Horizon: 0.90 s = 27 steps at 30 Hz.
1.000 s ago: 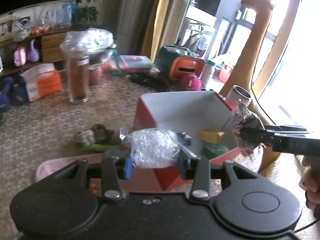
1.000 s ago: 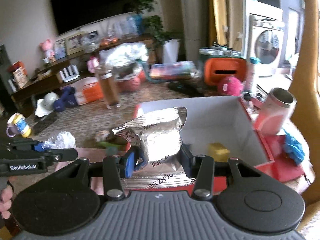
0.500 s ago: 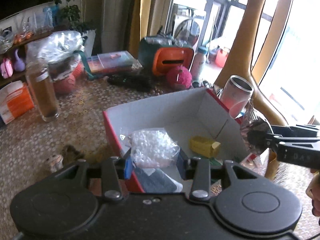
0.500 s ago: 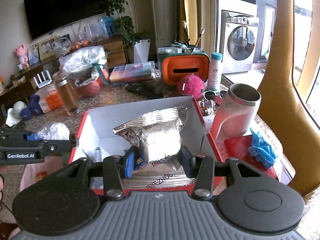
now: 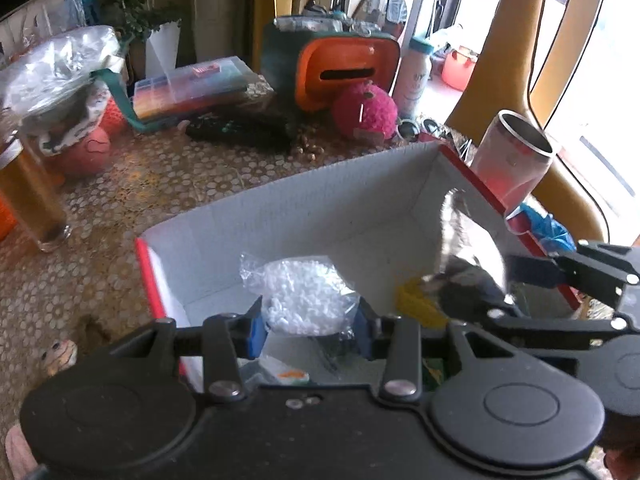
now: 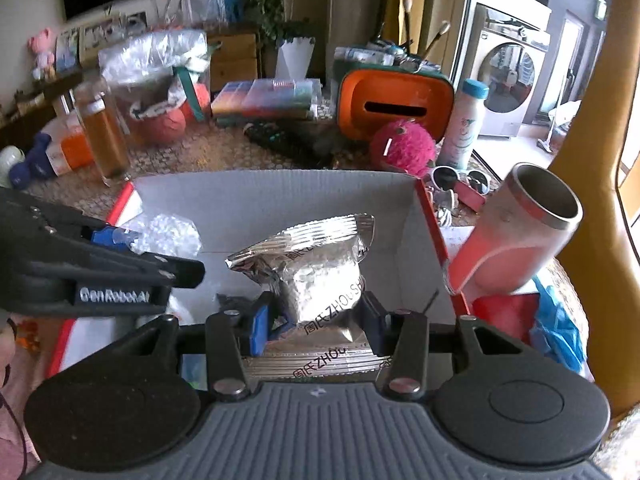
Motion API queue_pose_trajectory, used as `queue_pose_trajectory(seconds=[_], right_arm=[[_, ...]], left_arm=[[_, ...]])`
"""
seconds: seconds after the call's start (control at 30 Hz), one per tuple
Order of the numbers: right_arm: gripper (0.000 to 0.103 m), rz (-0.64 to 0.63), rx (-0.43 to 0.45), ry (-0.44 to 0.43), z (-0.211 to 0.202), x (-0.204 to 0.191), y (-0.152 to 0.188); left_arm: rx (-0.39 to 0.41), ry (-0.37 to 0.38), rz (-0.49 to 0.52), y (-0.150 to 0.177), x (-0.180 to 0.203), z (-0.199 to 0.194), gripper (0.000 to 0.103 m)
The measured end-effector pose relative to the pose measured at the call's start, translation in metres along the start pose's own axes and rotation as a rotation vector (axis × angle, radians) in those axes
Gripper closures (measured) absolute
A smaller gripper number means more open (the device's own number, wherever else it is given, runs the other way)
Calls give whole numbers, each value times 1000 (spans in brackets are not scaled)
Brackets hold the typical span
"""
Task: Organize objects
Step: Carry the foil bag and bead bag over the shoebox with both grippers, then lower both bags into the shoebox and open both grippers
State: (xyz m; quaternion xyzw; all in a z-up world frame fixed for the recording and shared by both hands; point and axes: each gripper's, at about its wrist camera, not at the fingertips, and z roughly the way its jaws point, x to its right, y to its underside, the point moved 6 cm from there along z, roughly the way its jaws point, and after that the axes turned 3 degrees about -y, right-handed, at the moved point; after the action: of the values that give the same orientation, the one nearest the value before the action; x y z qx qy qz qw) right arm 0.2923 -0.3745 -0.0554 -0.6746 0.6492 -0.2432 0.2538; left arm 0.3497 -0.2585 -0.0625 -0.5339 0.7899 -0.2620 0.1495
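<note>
My left gripper (image 5: 310, 326) is shut on a clear plastic bag of white pellets (image 5: 304, 296) and holds it over the open box (image 5: 288, 208), white inside with red edges. My right gripper (image 6: 316, 326) is shut on a silver foil snack packet (image 6: 316, 264) and holds it over the same box (image 6: 280, 196). In the left wrist view the right gripper (image 5: 500, 284) shows at the right with the foil packet (image 5: 468, 248). In the right wrist view the left gripper (image 6: 120, 240) shows at the left with the pellet bag (image 6: 168, 232). A yellow block (image 5: 416, 300) lies in the box.
A pink steel tumbler (image 6: 524, 232) leans by the box's right wall. Behind the box stand an orange case (image 5: 344, 72), a pink fuzzy ball (image 5: 364, 110), a white bottle (image 5: 414, 76), a bead organizer (image 5: 192, 88) and a jar of amber liquid (image 5: 28, 196). A blue glove (image 6: 560, 328) lies right.
Both grippers have moved forward over the box with their bags still held. The right gripper now sits close beside the left one, inside the box's right side.
</note>
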Motion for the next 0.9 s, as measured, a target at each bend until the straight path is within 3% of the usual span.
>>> queue_pose_trajectory(seconds=[0.37, 0.7, 0.9], right_arm=[[58, -58, -93, 25, 47, 6, 4], [57, -132, -121, 22, 51, 0, 5], [57, -165, -116, 34, 51, -3, 5]], left_arm=[[-83, -64, 8, -2, -6, 44, 61], [-190, -98, 33, 2, -4, 64, 59], [-207, -101, 46, 4, -5, 63, 58]])
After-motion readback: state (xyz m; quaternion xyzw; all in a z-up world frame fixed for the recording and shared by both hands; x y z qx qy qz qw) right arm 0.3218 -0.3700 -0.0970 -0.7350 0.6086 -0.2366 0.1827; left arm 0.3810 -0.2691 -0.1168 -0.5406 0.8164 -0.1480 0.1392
